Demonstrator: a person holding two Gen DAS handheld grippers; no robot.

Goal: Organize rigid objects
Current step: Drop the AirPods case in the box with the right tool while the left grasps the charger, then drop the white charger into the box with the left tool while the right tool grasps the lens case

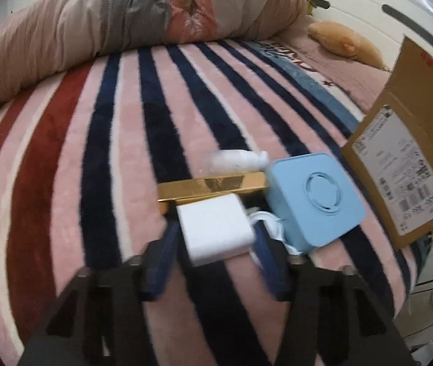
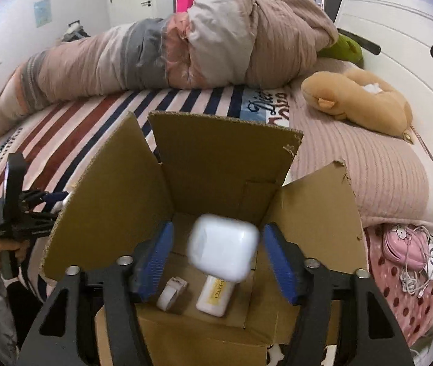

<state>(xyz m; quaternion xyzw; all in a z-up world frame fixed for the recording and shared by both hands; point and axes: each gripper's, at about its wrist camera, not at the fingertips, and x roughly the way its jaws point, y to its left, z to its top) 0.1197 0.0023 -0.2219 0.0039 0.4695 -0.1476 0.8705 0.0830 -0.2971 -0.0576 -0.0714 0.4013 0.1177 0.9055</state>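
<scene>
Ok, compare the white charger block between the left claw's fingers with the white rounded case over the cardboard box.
The white charger block is boxy with flat faces; the white rounded case is pebble-like with soft corners. The block sits low over the striped blanket beside a blue box; the case is blurred above the open cardboard box, untouched by the right claw's pads. Both are plain white, small and rigid.

Left gripper (image 1: pixel 216 238) jaws wide, low, level. Right gripper (image 2: pixel 216 253) jaws wide, pitched down. Left hand (image 2: pixel 1 251) grips handle.
</scene>
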